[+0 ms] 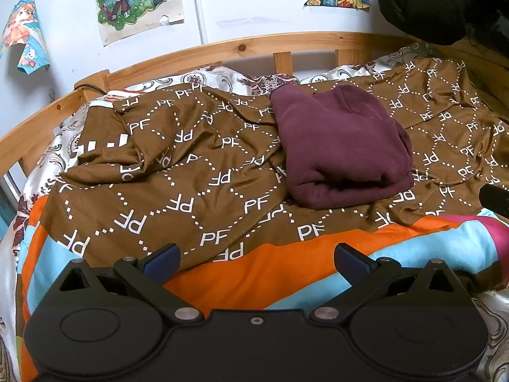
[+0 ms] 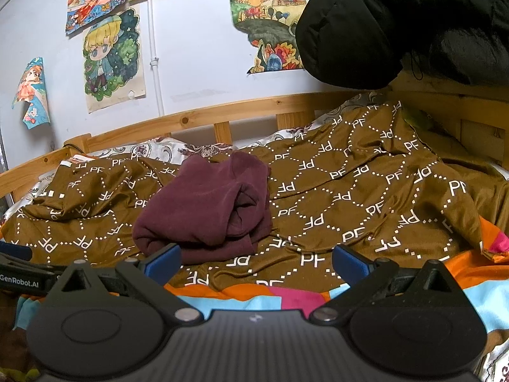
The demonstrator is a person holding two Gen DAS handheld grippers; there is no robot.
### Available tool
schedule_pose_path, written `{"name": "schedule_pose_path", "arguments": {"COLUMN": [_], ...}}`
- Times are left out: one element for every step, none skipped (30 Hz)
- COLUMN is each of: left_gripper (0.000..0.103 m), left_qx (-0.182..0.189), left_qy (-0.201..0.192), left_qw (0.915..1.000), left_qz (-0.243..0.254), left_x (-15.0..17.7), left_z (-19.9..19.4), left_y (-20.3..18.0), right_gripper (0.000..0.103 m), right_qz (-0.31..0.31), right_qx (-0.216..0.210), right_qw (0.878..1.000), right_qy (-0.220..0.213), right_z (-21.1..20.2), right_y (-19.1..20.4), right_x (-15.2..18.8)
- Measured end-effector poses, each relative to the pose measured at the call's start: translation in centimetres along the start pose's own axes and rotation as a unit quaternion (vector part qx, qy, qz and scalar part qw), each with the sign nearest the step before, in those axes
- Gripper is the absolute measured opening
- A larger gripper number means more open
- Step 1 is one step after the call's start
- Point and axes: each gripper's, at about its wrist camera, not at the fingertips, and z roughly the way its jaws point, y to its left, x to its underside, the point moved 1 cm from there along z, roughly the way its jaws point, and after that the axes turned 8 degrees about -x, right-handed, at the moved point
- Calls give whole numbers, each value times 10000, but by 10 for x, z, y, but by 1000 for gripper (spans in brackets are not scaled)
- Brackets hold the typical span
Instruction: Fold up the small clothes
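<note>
A wooden bed frame [image 1: 241, 46] with slatted rails runs along a pale wall, where colourful cartoon drawings [image 1: 140, 0] are stuck up beside a thin white pipe [image 1: 199, 6]. Over the mattress lies a brown cover [image 1: 197, 172] printed with white "PF" letters inside dotted diamond lines — it is rumpled, and at its near edge sits bedding in orange, light blue and pink blocks [image 1: 286, 264]. A bulky black padded garment [image 2: 397, 22] hangs at the upper right.

On the brown cover rests a maroon garment [image 1: 343, 149], folded into a thick bundle with its rolled edge toward the cameras; in the right wrist view it lies just past the left blue fingertip.

The left gripper [image 1: 256, 259] hovers above the orange patch, jaws spread wide and holding nothing. The right gripper [image 2: 256, 259] is likewise spread and empty — beside it, at the left edge, the other tool's body reads "GenRobot.AI" [image 2: 19, 285].
</note>
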Motion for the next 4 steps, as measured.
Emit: {"name": "schedule_pose_path", "arguments": {"left_gripper": [102,102,102,102], "left_qx": [-2,-4,-6,-3], "left_qy": [1,3,6,12], "left_qw": [10000,10000,10000,10000], "left_qz": [-1,-1,-1,-1], "left_x": [0,0,0,0], "left_z": [0,0,0,0], "left_y": [0,0,0,0], "right_gripper": [103,103,103,103], "right_qz": [0,-2,-1,2], "right_qx": [-1,-2,-2,-2], "right_qw": [10000,10000,10000,10000], "right_qy": [0,2,5,9], "right_z": [0,0,0,0], "right_y": [0,0,0,0], "right_x": [0,0,0,0]}}
